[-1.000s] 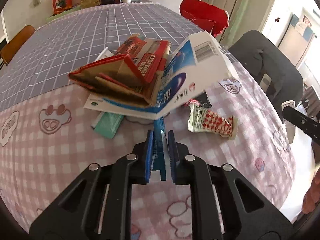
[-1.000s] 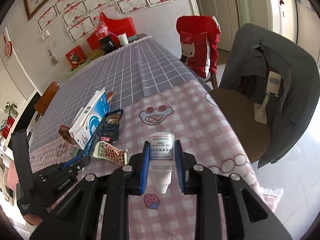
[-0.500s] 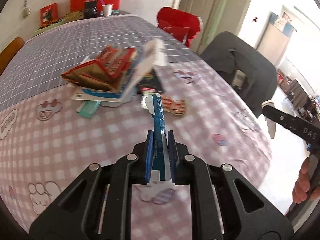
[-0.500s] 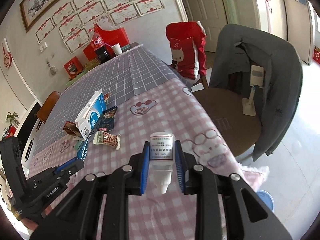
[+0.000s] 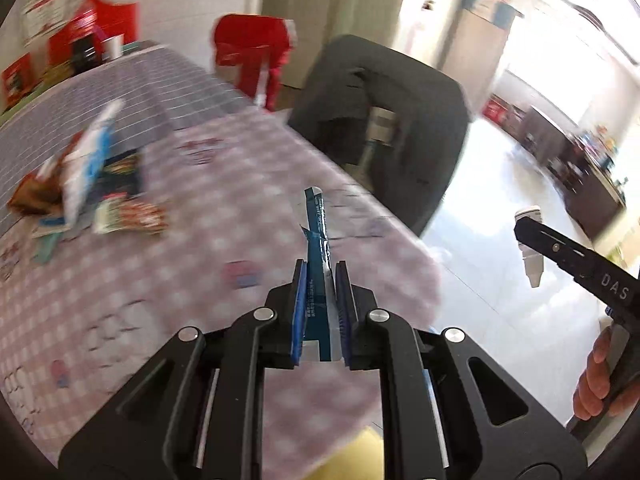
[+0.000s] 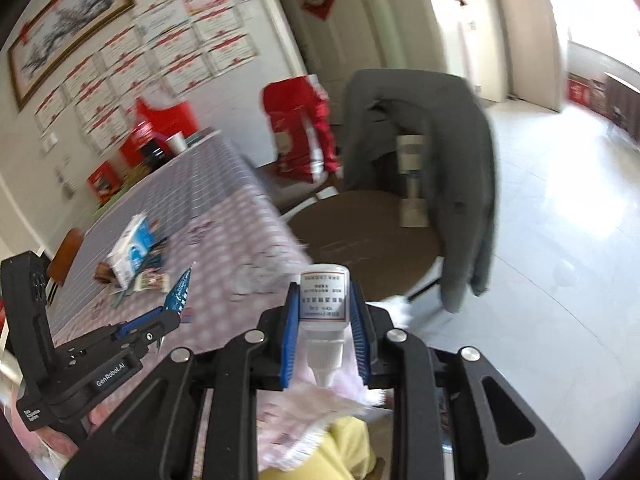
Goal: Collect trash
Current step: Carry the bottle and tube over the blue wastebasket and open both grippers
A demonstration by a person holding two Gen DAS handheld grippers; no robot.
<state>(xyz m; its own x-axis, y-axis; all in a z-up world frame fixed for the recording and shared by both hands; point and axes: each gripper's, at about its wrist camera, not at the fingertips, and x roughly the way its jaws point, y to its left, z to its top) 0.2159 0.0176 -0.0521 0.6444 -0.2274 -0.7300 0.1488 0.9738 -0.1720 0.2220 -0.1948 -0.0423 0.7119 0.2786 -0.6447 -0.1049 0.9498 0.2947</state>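
My left gripper point(image 5: 320, 276) is shut on a thin blue wrapper point(image 5: 317, 240) that sticks up between its pads, above the pink checked tablecloth point(image 5: 200, 240) near the table's corner. The same wrapper point(image 6: 180, 292) and left gripper point(image 6: 170, 314) show at the left of the right wrist view. My right gripper point(image 6: 324, 300) is shut on a small white plastic bottle point(image 6: 323, 300) with a printed label, nozzle pointing back toward the camera. That bottle point(image 5: 530, 240) appears at the right of the left wrist view, over the floor. A blurred heap of trash point(image 5: 80, 184), with a blue-and-white carton, stays on the table.
A chair draped with a dark grey jacket point(image 6: 420, 152) stands close beside the table edge, its brown seat point(image 6: 360, 240) just ahead. A red-covered chair point(image 5: 252, 52) is farther back. Pale tiled floor point(image 5: 500, 184) spreads to the right. A hand point(image 5: 600, 380) holds the right gripper.
Both grippers have swung right, away from the trash heap toward the table's corner and the floor, each keeping its hold. The wrapper came free of the carton, which dropped back.
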